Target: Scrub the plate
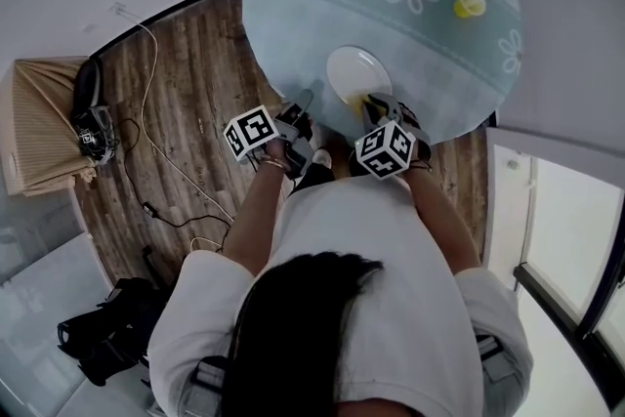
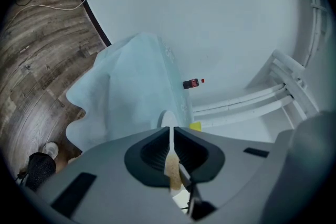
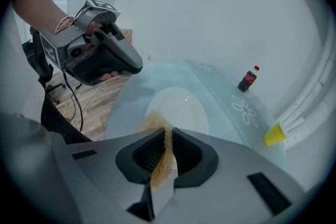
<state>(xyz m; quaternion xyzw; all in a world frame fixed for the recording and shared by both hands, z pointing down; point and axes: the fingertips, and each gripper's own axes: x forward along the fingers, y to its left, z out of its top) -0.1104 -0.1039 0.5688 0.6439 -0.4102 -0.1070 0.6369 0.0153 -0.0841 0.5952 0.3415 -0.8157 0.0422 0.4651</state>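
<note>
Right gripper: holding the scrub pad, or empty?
Shut on the scrub pad: on the right gripper the jaws pinch the tan pad, and its front end sticks out over the plate.

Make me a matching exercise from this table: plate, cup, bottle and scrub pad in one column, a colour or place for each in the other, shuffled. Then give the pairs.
1. plate
2. cup
3. bottle
4. scrub pad

A. yellow, toward the right of the table in the head view
B. pinched in the right gripper
C. red cap, at the table's far edge
D. white, rim clamped in the left gripper

Pairs: 1-D, 2-A, 3-C, 4-B
</note>
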